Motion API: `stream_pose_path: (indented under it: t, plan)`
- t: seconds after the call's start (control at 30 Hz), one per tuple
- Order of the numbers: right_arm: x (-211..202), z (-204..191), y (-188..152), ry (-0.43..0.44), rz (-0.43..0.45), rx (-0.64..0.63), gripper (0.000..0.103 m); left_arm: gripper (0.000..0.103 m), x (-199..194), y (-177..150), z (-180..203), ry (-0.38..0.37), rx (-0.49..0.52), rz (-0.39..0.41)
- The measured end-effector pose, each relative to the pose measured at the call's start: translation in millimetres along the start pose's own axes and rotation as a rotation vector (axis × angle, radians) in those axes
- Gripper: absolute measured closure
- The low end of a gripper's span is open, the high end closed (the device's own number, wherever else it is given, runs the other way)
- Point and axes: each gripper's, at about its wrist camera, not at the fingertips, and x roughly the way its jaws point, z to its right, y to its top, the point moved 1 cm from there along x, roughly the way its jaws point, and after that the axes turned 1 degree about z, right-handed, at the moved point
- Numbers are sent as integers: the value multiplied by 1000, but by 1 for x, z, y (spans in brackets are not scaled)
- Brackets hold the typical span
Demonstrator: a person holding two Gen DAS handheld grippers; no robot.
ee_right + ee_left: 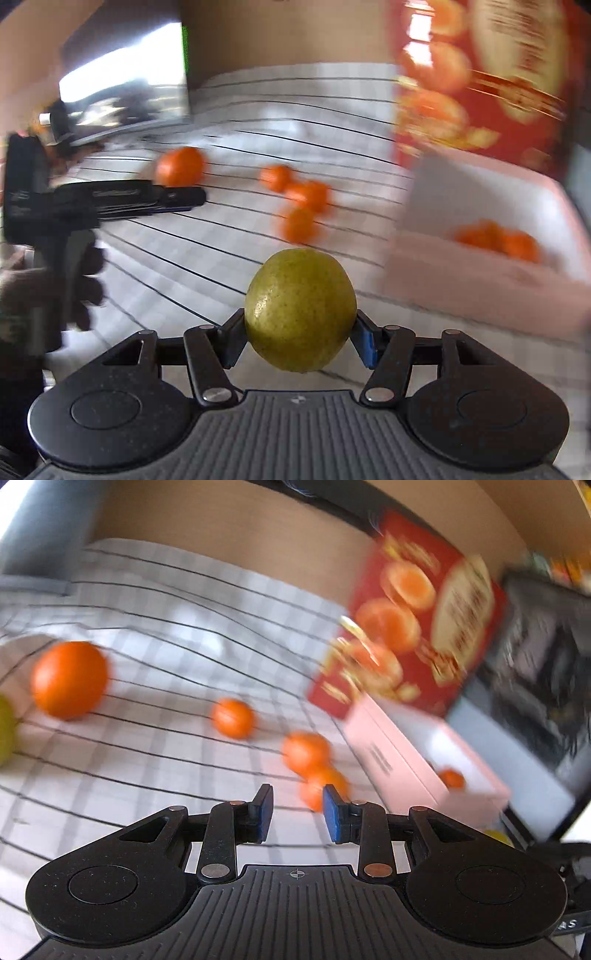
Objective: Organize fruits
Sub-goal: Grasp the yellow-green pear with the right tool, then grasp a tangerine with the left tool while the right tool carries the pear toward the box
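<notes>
Mid-carry: right hand-held gripper [301, 332] clamped on green fruit [300, 309], above checked worktop [166, 266]. Left hand-held gripper [297, 814] together, empty. Next: set fruit down gently, probably in pink box [480, 280] beside oranges [498, 240].

Four loose oranges [180, 167], one green fruit [301, 309], one box [491, 236].

A round yellow-green pear [301, 309] sat low at frame centre; four round orange tangerines [299, 224] lay behind it on the checked-cloth surface [229, 122]; an open pink cardboard box [480, 280] at right contained more.
</notes>
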Motion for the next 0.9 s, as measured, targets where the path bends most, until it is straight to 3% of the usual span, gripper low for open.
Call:
stream_pose_path:
  t: [0.17, 0.4, 0.47, 0.53, 0.63, 0.9]
  plan:
    - [-10, 37, -27, -126, 14, 23, 44, 70, 25, -5, 53, 95, 165, -51]
    - [-9, 63, -37, -85, 48, 89, 43, 69, 58, -3, 66, 244, 224, -71]
    - [-9, 61, -41, -94, 69, 67, 43, 60, 64, -1, 63, 244, 211, -81]
    - [-10, 57, -43, -107, 81, 46, 41, 60, 65, 1, 62, 234, 198, -82]
    - [-13, 55, -42, -93, 97, 33, 26, 58, 68, 1, 61, 223, 184, -77]
    - [-9, 61, -42, -56, 73, 68, 21, 55, 78, 2, 61, 231, 136, -81]
